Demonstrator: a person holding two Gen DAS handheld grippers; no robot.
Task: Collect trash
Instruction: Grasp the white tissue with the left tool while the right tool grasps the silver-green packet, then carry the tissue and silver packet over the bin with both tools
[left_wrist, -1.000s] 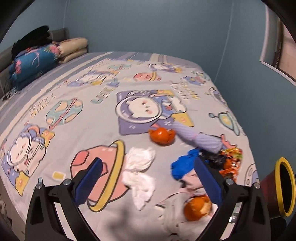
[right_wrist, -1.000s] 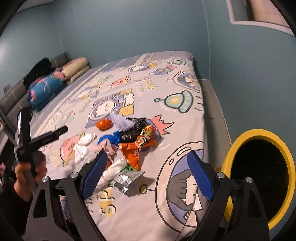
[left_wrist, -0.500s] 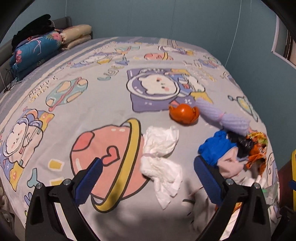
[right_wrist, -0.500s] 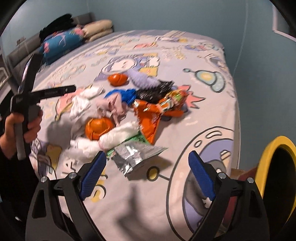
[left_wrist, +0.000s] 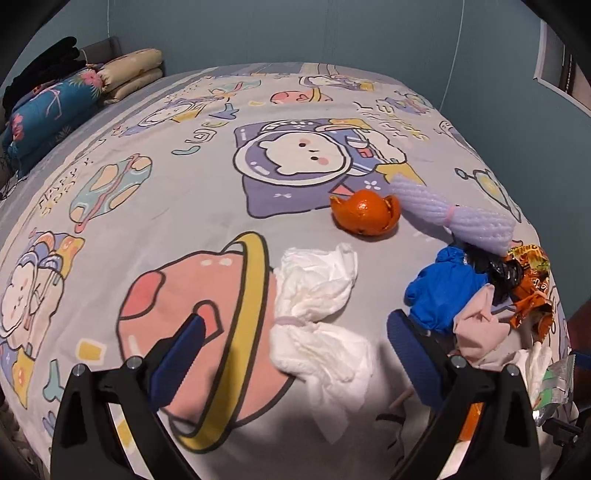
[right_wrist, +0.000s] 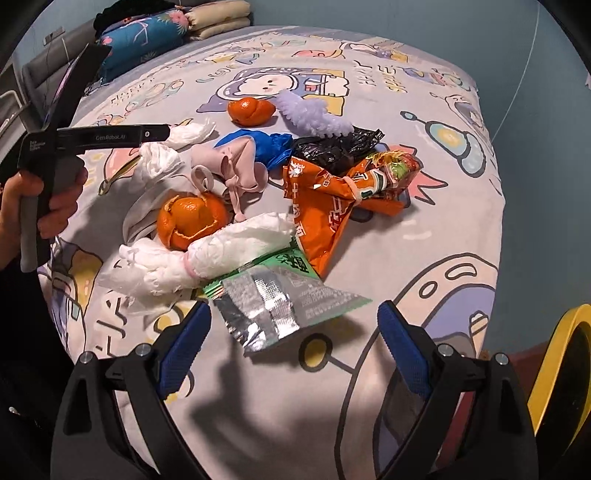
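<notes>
Trash lies piled on the bed. In the left wrist view my left gripper (left_wrist: 295, 343) is open, with a crumpled white tissue (left_wrist: 317, 291) between its fingers. An orange peel (left_wrist: 365, 218), a purple foam net (left_wrist: 450, 214) and a blue glove (left_wrist: 439, 291) lie beyond. In the right wrist view my right gripper (right_wrist: 291, 332) is open just above a silver-and-green snack packet (right_wrist: 280, 302). Behind it lie a white wad (right_wrist: 207, 258), an orange peel (right_wrist: 192, 218), an orange wrapper (right_wrist: 325, 206) and a black bag (right_wrist: 332, 147). The left gripper (right_wrist: 92, 136) shows at the left.
A yellow-rimmed bin (right_wrist: 569, 373) stands beside the bed at the lower right. The cartoon bedsheet (left_wrist: 166, 177) stretches back to pillows (left_wrist: 129, 74) and a folded blue quilt (left_wrist: 48, 107) at the headboard. A blue wall is behind.
Both grippers have come down closer to the bed and the trash. The left now straddles the white tissue; the right has swung away from the bin toward the silver packet.
</notes>
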